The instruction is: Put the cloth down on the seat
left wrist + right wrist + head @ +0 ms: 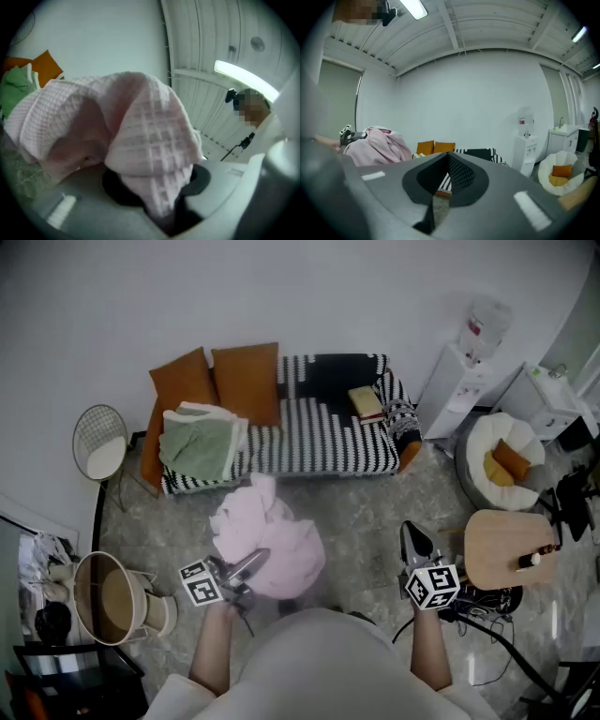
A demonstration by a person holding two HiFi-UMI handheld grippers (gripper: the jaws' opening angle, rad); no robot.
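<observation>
Grey marbled flooring fills the middle of the head view, and a black-and-white striped sofa (319,442) stands against the white wall at the upper centre. Two orange cushions (246,381) lean on its backrest toward the left end. A folded green blanket (199,444) lies on the seat just below them, and a small yellowish object (366,401) sits near the right arm. A round wooden table (502,549) stands at the right edge, and a round basket (112,601) at the lower left.

The pink cloth (272,540) hangs bunched in the lower centre of the frame, over the floor and apart from the sofa, touching no part of the seat. The left gripper (248,566) has its jaws clamped on a fold of it. In the left gripper view, waffle-weave fabric is pinched between the pads and drapes over them. The right gripper (412,538), at the lower right, has its jaws brought together at the tips with nothing between them, and it points toward the sofa.
</observation>
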